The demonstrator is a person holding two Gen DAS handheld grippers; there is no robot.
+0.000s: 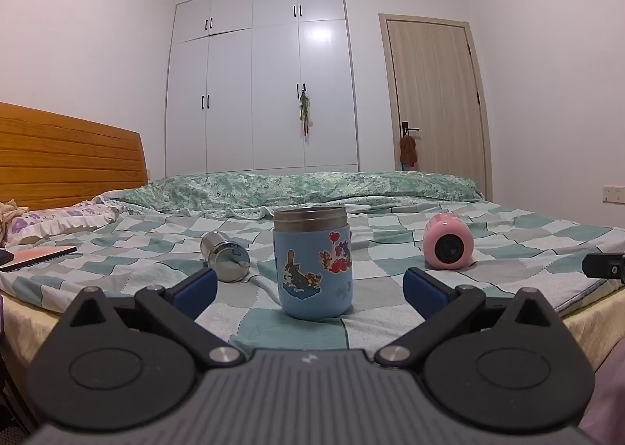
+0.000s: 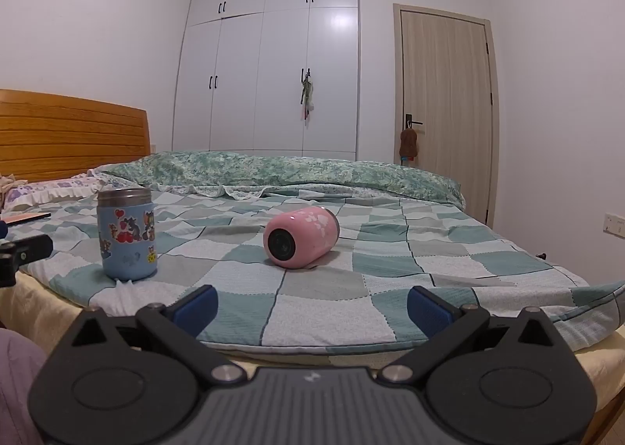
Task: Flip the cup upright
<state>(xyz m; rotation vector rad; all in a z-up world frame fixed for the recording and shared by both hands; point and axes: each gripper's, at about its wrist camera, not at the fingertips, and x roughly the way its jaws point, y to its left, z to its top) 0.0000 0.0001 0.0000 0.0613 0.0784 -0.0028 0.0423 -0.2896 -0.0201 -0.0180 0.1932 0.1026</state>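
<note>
A blue cartoon-sticker cup [image 1: 314, 263] stands upright on the checked bedspread, just ahead of my open left gripper [image 1: 310, 287]; it also shows in the right wrist view [image 2: 127, 234]. A pink cup [image 2: 299, 238] lies on its side with its end facing me, ahead of my open, empty right gripper [image 2: 312, 308]; it also shows in the left wrist view [image 1: 448, 246]. A shiny steel cup [image 1: 225, 255] lies on its side left of the blue cup.
The bed's near edge [image 2: 351, 351] runs just before the grippers. A flat tablet-like item [image 1: 37, 255] lies at far left by a pillow [image 1: 58, 220]. A rolled green quilt [image 1: 297, 187] lines the back. Wooden headboard [image 1: 66, 156] on the left.
</note>
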